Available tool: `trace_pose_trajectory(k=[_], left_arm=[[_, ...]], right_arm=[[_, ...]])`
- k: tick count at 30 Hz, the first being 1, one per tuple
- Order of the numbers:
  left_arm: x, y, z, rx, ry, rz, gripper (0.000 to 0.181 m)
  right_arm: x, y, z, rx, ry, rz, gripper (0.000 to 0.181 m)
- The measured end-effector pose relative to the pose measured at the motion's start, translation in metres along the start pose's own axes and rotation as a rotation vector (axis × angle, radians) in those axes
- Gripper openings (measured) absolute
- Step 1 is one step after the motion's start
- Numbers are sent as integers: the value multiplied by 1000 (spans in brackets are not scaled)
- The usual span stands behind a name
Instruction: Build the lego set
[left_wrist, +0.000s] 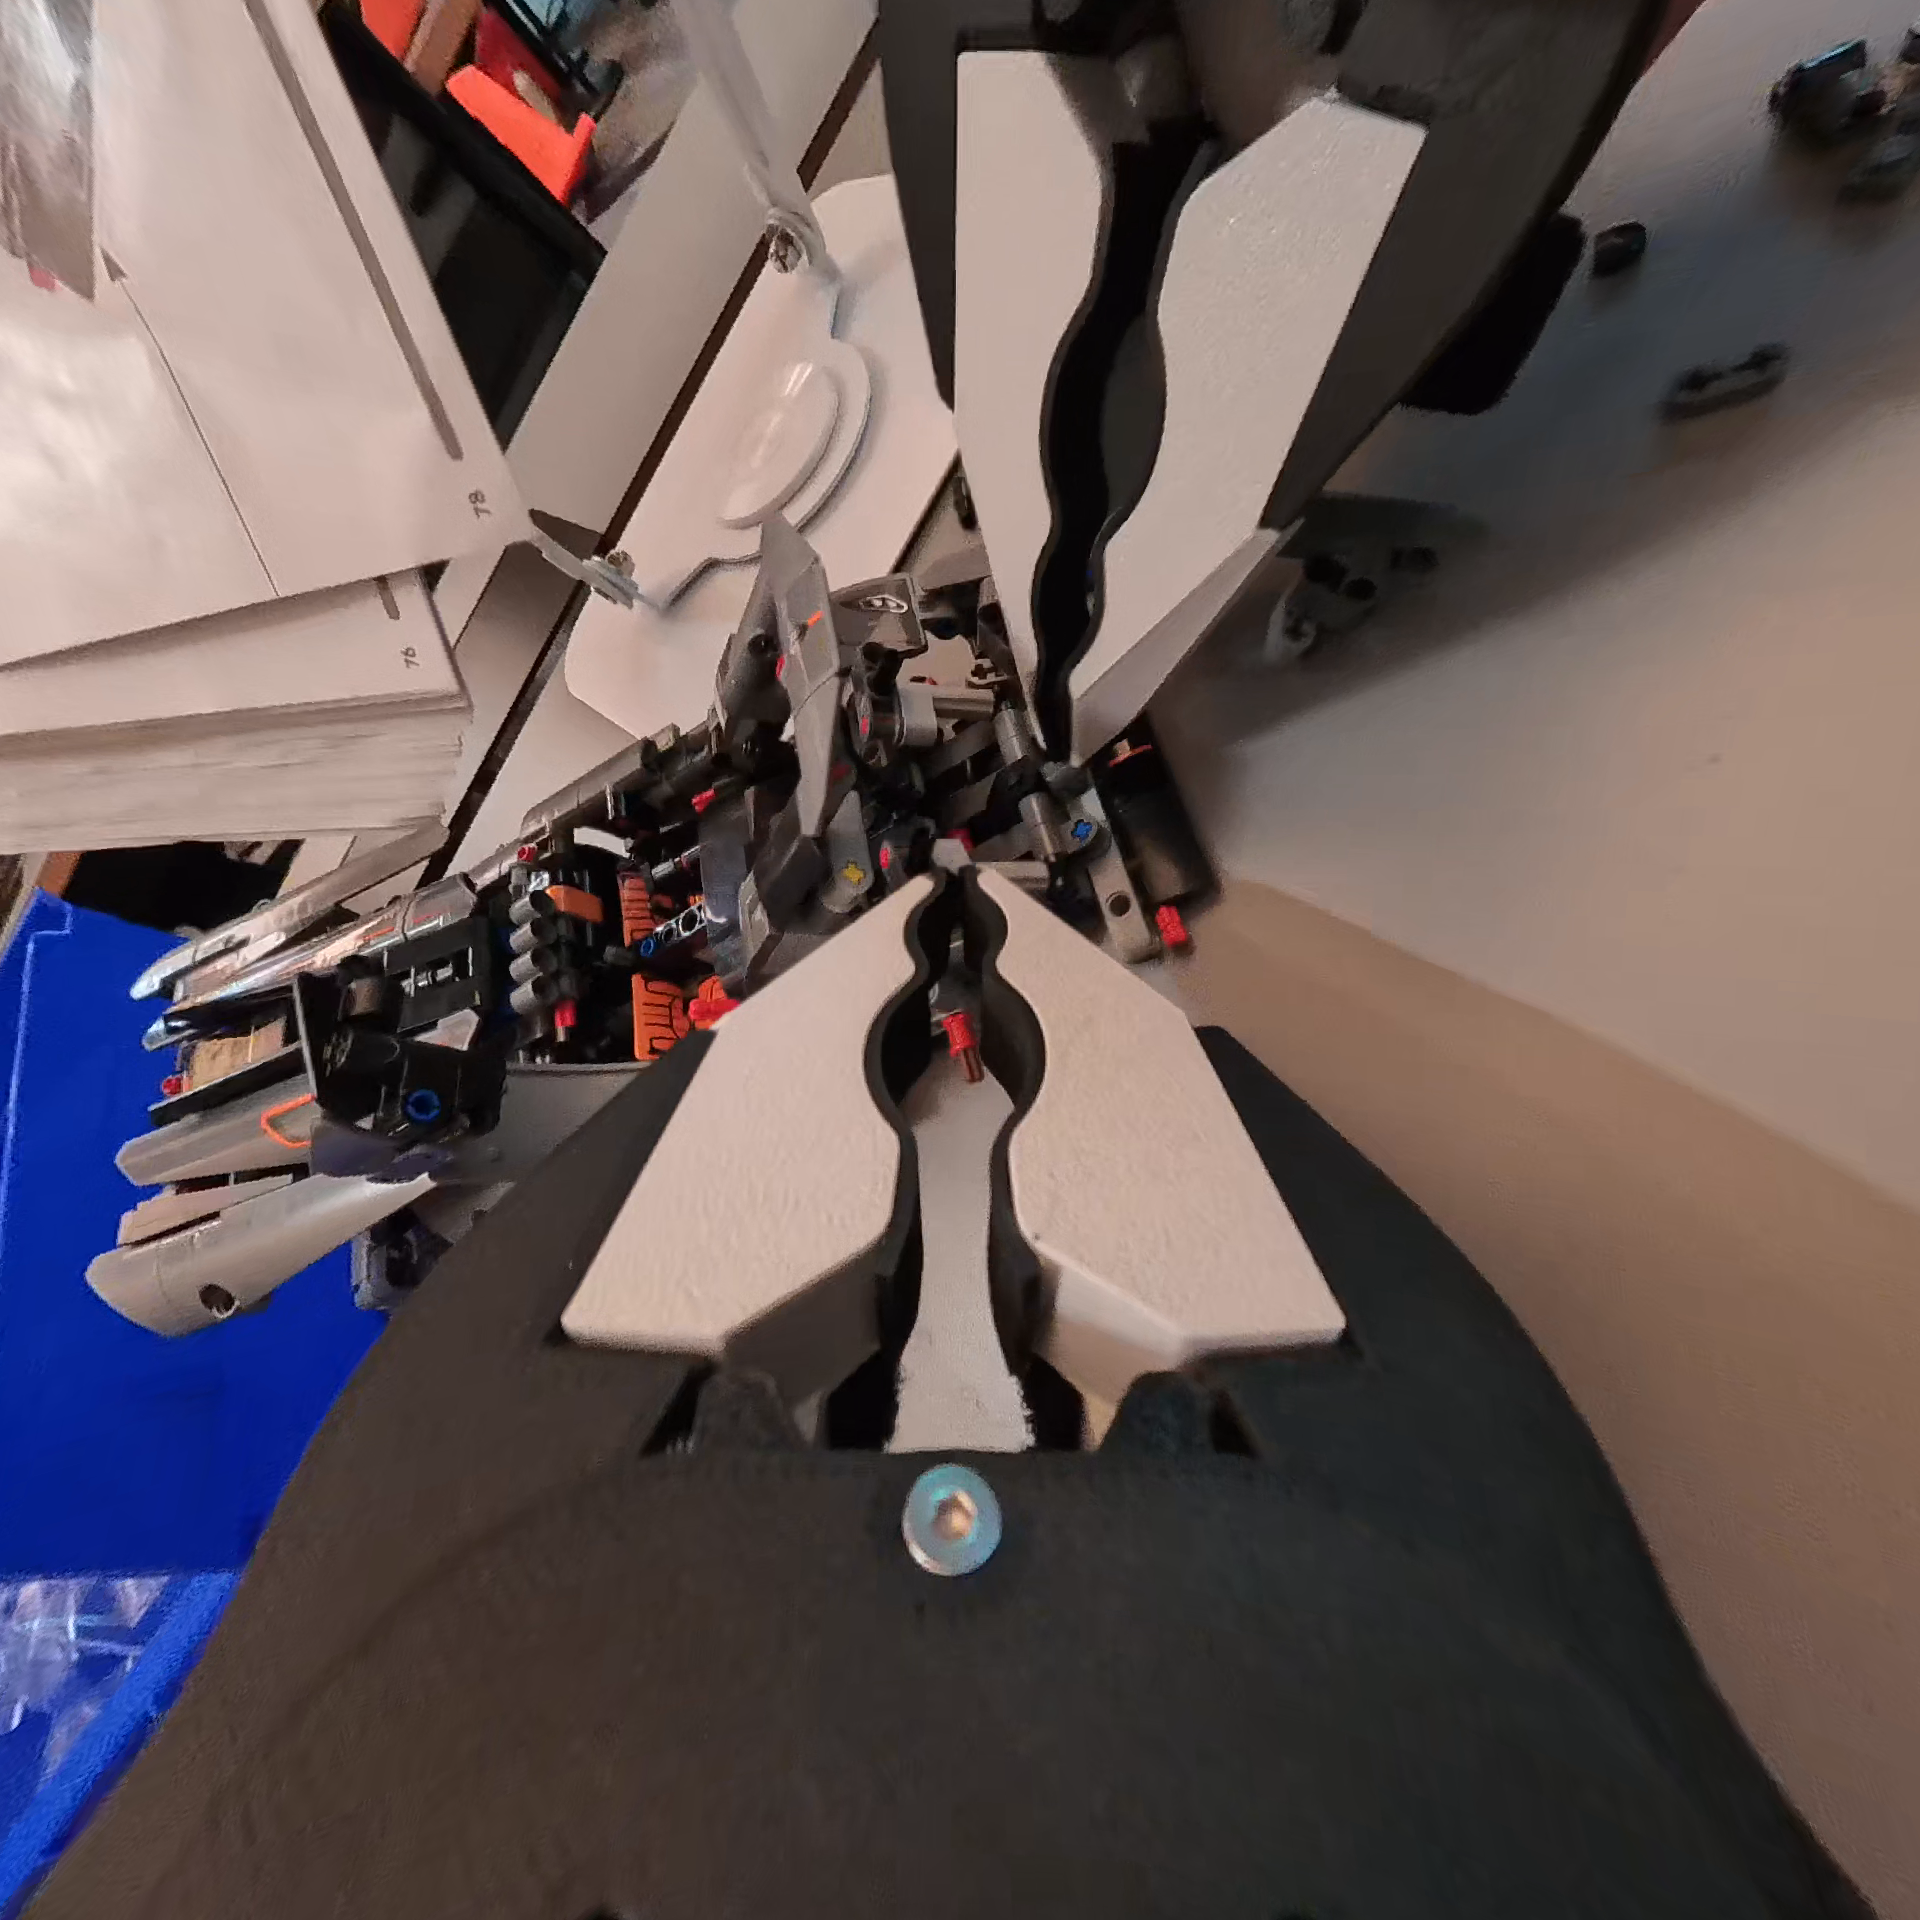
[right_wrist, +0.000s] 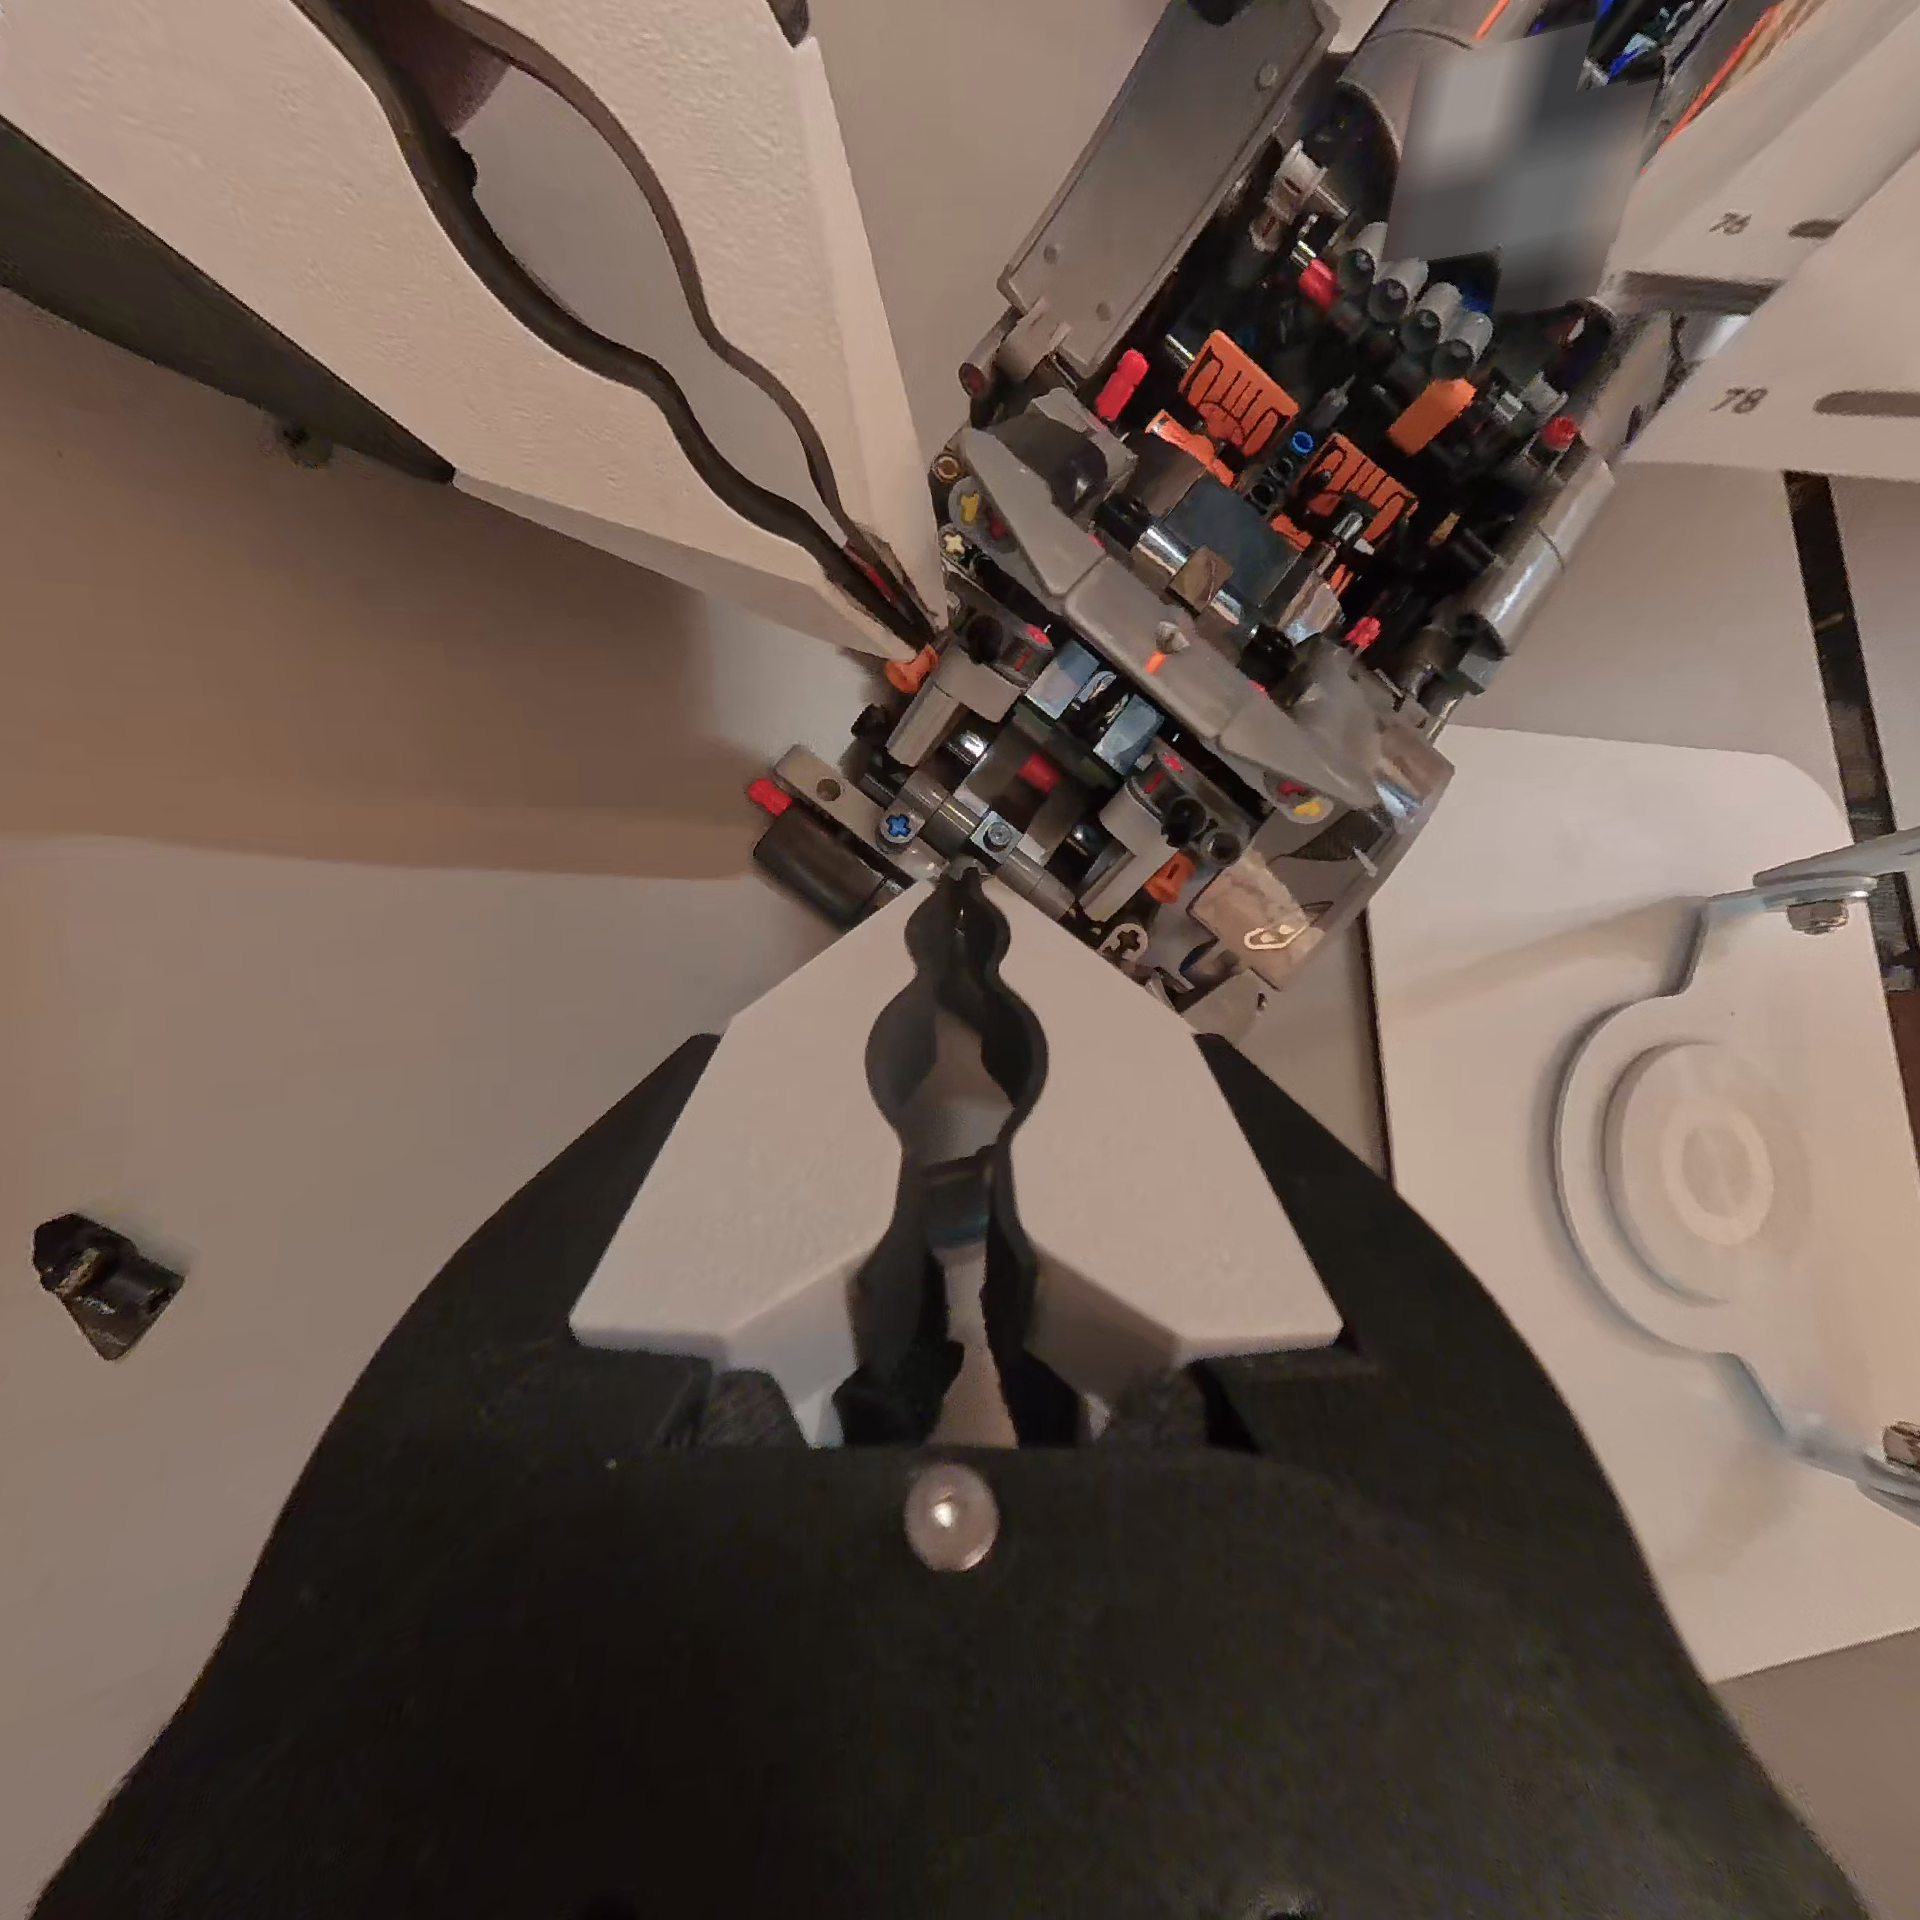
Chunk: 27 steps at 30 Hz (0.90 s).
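In the left wrist view, the left gripper (left_wrist: 951, 868) fills the lower half of the frame, its white fingers (left_wrist: 790, 1132) drawn together at the tips, which meet at the near edge of the lego model (left_wrist: 665, 914). Whether the tips pinch a part of it cannot be told. A small red pin (left_wrist: 961, 1039) shows through the rounded gap lower down between the fingers. The model, grey and black with orange and red parts, stretches from the frame centre toward the lower left, over a white table (left_wrist: 1558, 883). The right gripper (left_wrist: 1055, 743) comes down from the top centre, its fingers also closed, the tips touching the model's grey end just above and right of the left gripper's tips. An open instruction booklet (left_wrist: 208, 468) lies at the upper left, a blue bin (left_wrist: 125, 1403) at the lower left, and loose dark pieces (left_wrist: 1725, 379) at the upper right.

In the right wrist view, the right gripper (right_wrist: 961, 878) rises from the bottom, fingers together, tips against a grey beam on the model's (right_wrist: 1195, 582) lower edge; a grip cannot be confirmed. The model runs from the centre to the upper right. The left gripper (right_wrist: 914, 639) enters from the upper left, closed, its tips at an orange pin (right_wrist: 906, 667) on the model's left corner. A loose black piece (right_wrist: 104, 1283) lies on the table at the left, well apart.
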<state>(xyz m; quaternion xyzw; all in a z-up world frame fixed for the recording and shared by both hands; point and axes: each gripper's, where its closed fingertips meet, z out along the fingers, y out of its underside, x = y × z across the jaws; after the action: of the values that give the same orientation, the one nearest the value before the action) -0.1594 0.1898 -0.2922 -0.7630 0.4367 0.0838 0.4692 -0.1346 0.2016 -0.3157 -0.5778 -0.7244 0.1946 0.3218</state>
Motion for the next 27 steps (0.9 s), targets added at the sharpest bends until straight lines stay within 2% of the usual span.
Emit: trace_pose_trajectory(k=[11,19,23,27], left_arm=[[-2,10,-6,4,60,-63,2],[0,11,1,-21,25,-21,0],[1,17,6,-37,38,-62,0],[-1,13,2,-14,30,-46,0]], right_arm=[[0,0,0,11,-19,25,0],[0,0,1,15,-23,35,0],[0,0,1,18,-24,38,0],[0,0,1,18,-26,40,0]])
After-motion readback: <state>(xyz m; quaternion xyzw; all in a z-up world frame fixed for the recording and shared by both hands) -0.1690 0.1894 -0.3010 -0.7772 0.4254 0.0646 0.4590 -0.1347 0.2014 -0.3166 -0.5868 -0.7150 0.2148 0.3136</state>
